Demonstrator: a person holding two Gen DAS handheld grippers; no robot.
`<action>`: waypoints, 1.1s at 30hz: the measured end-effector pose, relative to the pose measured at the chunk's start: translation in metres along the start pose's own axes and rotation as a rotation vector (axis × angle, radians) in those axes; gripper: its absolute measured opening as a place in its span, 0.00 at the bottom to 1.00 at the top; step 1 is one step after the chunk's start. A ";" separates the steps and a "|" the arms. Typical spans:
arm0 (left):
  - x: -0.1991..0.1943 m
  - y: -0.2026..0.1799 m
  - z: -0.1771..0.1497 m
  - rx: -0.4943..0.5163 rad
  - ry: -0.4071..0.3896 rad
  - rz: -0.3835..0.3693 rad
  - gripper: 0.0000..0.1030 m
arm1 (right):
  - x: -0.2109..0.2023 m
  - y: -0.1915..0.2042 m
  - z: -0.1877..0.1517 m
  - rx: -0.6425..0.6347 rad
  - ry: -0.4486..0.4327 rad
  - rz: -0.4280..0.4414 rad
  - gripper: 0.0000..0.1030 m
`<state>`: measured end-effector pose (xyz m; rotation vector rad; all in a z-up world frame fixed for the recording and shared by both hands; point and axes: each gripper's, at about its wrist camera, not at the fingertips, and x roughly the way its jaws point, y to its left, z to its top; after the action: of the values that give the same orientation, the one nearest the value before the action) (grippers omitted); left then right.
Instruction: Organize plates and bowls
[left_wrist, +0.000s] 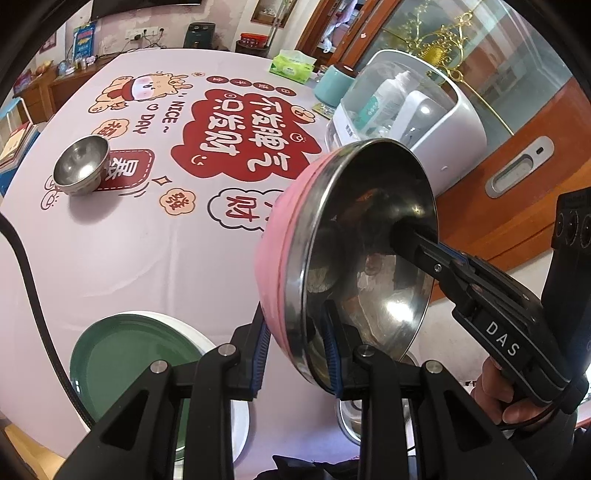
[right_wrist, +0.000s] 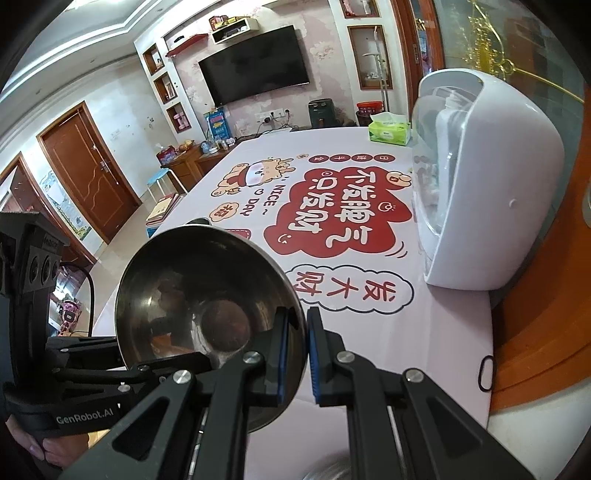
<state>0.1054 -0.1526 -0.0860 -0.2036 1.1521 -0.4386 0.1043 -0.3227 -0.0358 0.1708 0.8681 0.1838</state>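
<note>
A pink bowl with a steel inside (left_wrist: 369, 258) is held tilted on its side above the table, and both grippers clamp its rim. My left gripper (left_wrist: 295, 350) is shut on the near rim. My right gripper (right_wrist: 297, 354) is shut on the opposite rim, one finger inside the bowl (right_wrist: 207, 295); it shows in the left wrist view as a black arm (left_wrist: 480, 295) reaching in from the right. A small steel bowl (left_wrist: 81, 170) stands upright at the table's left. A green plate (left_wrist: 129, 358) lies on a white plate (left_wrist: 207, 339) at the near left.
A white sterilizer cabinet (left_wrist: 413, 122) (right_wrist: 495, 184) stands at the table's right edge. A teal jar (left_wrist: 332, 86) and a green tissue pack (left_wrist: 291, 66) (right_wrist: 389, 131) sit at the far end. Another steel vessel (left_wrist: 351, 417) lies below the held bowl. A black cable (left_wrist: 33, 277) runs at the left.
</note>
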 end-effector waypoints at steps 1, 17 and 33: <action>0.001 -0.002 -0.001 0.006 0.000 -0.004 0.23 | -0.002 -0.001 -0.002 0.004 -0.002 -0.005 0.10; 0.009 -0.029 -0.032 0.109 0.039 -0.050 0.24 | -0.033 -0.018 -0.060 0.121 -0.026 -0.078 0.10; 0.021 -0.069 -0.072 0.243 0.152 -0.081 0.24 | -0.068 -0.037 -0.134 0.289 -0.001 -0.152 0.10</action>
<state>0.0305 -0.2188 -0.1071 -0.0046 1.2305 -0.6699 -0.0386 -0.3641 -0.0793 0.3734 0.9001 -0.0849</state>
